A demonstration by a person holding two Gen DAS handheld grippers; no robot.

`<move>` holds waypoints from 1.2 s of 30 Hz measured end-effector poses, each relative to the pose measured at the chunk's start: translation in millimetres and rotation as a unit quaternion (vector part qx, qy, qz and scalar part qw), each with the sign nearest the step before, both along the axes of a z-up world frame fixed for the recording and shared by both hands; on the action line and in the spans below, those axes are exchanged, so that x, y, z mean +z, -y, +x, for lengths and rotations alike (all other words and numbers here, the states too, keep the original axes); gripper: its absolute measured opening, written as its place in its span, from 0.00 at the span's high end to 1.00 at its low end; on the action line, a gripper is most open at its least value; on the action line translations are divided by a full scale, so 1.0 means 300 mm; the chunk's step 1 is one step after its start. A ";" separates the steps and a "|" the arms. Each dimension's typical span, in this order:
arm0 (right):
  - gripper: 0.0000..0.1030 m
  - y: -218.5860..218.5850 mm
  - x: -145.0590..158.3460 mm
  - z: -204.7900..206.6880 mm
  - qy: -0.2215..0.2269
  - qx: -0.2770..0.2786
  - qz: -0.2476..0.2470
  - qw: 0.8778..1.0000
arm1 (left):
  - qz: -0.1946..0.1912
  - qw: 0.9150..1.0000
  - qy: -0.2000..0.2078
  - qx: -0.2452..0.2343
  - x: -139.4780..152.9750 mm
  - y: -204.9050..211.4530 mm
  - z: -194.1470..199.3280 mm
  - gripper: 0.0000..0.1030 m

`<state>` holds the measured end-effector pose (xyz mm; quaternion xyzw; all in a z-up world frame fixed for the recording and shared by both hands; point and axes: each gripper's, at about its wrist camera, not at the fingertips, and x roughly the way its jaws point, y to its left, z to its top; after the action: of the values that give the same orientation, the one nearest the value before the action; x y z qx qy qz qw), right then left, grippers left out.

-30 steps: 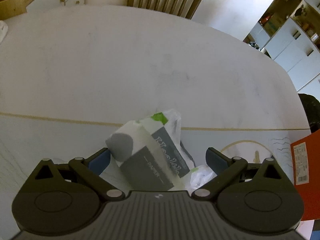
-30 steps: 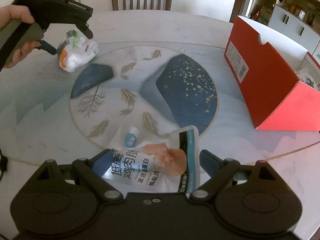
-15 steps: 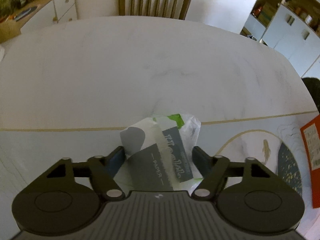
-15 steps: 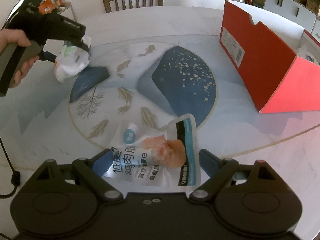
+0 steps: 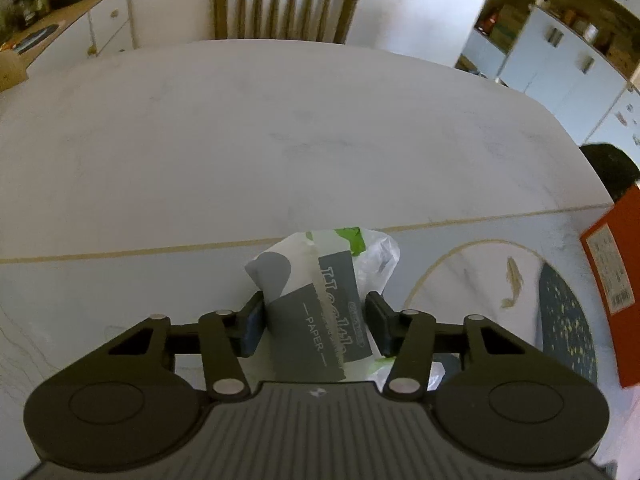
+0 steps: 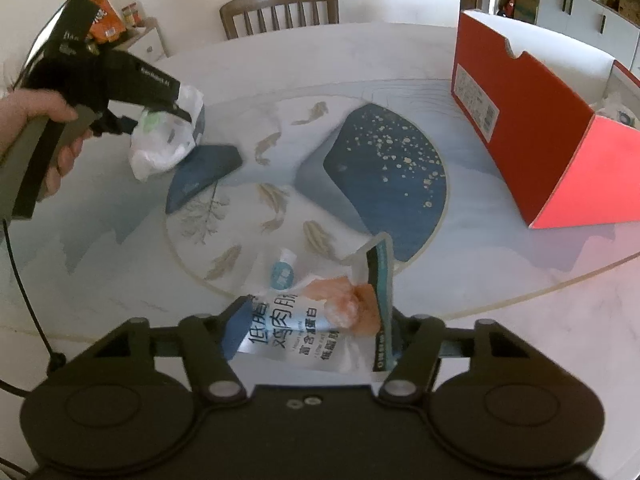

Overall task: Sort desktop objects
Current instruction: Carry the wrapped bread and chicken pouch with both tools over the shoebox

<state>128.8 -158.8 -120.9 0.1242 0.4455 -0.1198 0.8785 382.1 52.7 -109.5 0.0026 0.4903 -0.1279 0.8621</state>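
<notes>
A white and grey paper tissue pack (image 5: 308,280) in clear plastic stands on the table between the fingers of my left gripper (image 5: 316,326). Its jaws are closing and both pads touch the pack's sides. In the right wrist view the same pack (image 6: 168,148) hangs under the left gripper (image 6: 160,120), which a hand (image 6: 36,108) holds at the far left. My right gripper (image 6: 316,334) is closing on a silver food pouch (image 6: 332,308) with a pink picture. The pouch's right edge is bent upward by the squeeze.
An open red box (image 6: 520,120) stands on the table's right side, and its edge (image 5: 612,280) also shows in the left wrist view. A wooden chair (image 6: 280,8) sits at the table's far rim (image 6: 400,30). A small white and blue piece (image 6: 283,270) lies just beyond the pouch. A black cable (image 6: 24,280) hangs at the left.
Both grippers' jaws have closed in from wide open onto their items. The pouch's right edge has folded up. The left gripper has rolled a little, with the tissue pack between its pads.
</notes>
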 end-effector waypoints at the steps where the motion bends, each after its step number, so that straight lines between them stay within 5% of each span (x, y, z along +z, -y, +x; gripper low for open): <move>1: 0.67 0.000 0.004 0.000 -0.002 0.001 0.000 1.000 | 0.002 1.000 0.002 -0.005 -0.004 0.002 -0.006 0.51; 10: 0.81 0.014 0.034 -0.026 0.013 -0.006 0.008 1.000 | 0.000 0.999 0.009 -0.043 0.005 0.018 -0.087 0.58; 36: 0.84 0.164 0.138 -0.192 0.068 -0.078 0.036 0.994 | -0.031 0.984 -0.022 -0.172 0.087 0.197 -0.429 0.58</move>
<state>71.2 -207.9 -79.6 0.1980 0.3781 -0.1630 0.8896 253.5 -6.4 -83.5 0.0574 0.4969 -0.2895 0.8161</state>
